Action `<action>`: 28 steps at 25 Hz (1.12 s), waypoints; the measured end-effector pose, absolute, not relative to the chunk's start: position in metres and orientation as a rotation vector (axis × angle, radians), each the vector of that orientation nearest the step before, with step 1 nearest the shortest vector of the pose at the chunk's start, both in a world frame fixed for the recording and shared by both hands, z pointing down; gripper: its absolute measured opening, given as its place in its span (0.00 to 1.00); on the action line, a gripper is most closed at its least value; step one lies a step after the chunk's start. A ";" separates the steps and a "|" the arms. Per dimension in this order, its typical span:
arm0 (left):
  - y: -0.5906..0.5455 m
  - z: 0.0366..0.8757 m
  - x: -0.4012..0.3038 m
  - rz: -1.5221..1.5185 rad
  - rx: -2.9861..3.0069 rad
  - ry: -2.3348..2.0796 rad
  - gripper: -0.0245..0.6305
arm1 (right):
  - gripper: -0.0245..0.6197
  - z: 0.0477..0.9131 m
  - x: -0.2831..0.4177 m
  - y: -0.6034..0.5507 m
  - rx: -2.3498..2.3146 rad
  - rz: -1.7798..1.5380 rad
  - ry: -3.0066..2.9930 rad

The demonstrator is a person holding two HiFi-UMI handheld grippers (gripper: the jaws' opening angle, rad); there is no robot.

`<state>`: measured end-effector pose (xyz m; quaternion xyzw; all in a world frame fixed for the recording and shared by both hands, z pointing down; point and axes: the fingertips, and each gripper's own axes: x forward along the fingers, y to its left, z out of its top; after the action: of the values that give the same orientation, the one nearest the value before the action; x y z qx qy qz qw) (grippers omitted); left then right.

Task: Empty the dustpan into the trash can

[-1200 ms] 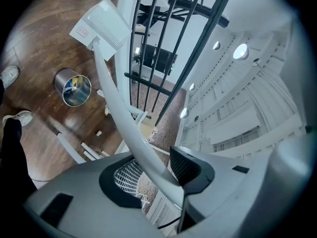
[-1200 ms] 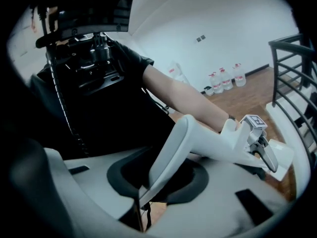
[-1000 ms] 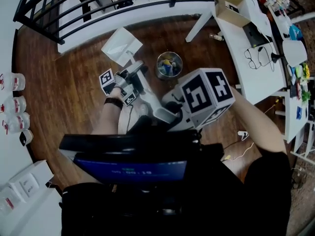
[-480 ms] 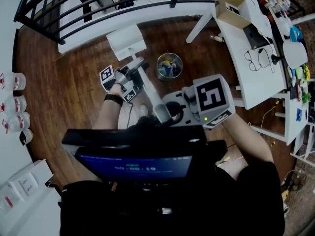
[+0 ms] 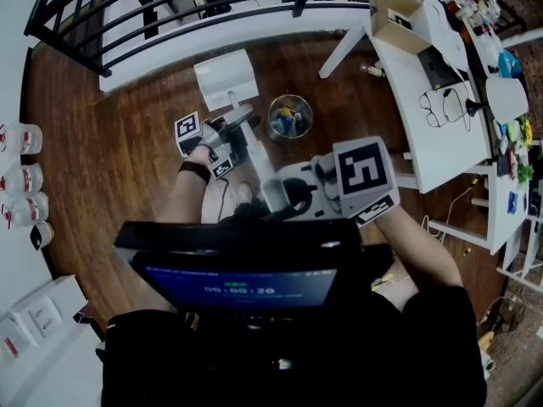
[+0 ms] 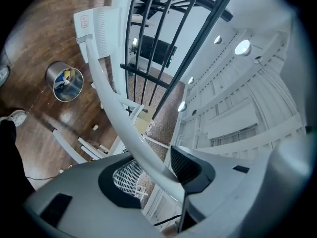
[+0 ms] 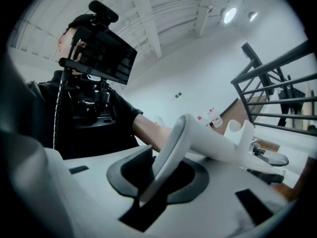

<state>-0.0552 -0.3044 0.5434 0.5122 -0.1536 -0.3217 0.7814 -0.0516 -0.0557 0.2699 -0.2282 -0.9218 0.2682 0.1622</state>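
In the head view, the white long-handled dustpan (image 5: 226, 79) is held off the wooden floor, its pan to the left of the small metal trash can (image 5: 290, 117), which holds colourful scraps. My left gripper (image 5: 237, 132) is shut on the middle of the dustpan handle (image 5: 254, 155); its jaws have just been opening a little, with the handle still between them. My right gripper (image 5: 277, 195) is shut on the handle's near end. In the left gripper view the handle (image 6: 116, 103) runs from my left gripper (image 6: 156, 170) up to the pan (image 6: 99, 29), with the can (image 6: 64, 81) beside it. The right gripper (image 7: 166, 167) clamps the handle's looped end (image 7: 171, 148).
A white table (image 5: 441, 134) with a cardboard box (image 5: 397, 15), glasses and small items stands at the right, one slanted leg (image 5: 344, 45) near the can. A black railing (image 5: 170, 7) runs along the back. Bottles (image 5: 21, 181) line the left edge. A dark screen (image 5: 242, 278) hangs below.
The pan has swung rightwards, closer to the can, and turned squarer to the railing. The right gripper has turned and drawn away from the camera, still on the handle's end.
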 end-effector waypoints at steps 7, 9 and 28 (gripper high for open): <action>-0.305 0.537 -0.059 -0.613 1.176 -0.303 0.32 | 0.18 0.264 -0.051 -0.059 -0.660 0.766 -2.665; -0.304 0.534 -0.061 -0.613 1.195 -0.292 0.32 | 0.18 0.263 -0.050 -0.059 -0.669 0.765 -2.673; -0.283 0.546 -0.108 -0.765 1.174 -0.304 0.43 | 0.19 0.247 -0.063 -0.071 -0.731 0.837 -2.718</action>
<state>-0.1084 -0.2829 0.5461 0.5380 -0.1391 -0.3506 0.7538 -0.0633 -0.0713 0.2475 -0.2476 -0.9208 0.2834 0.1025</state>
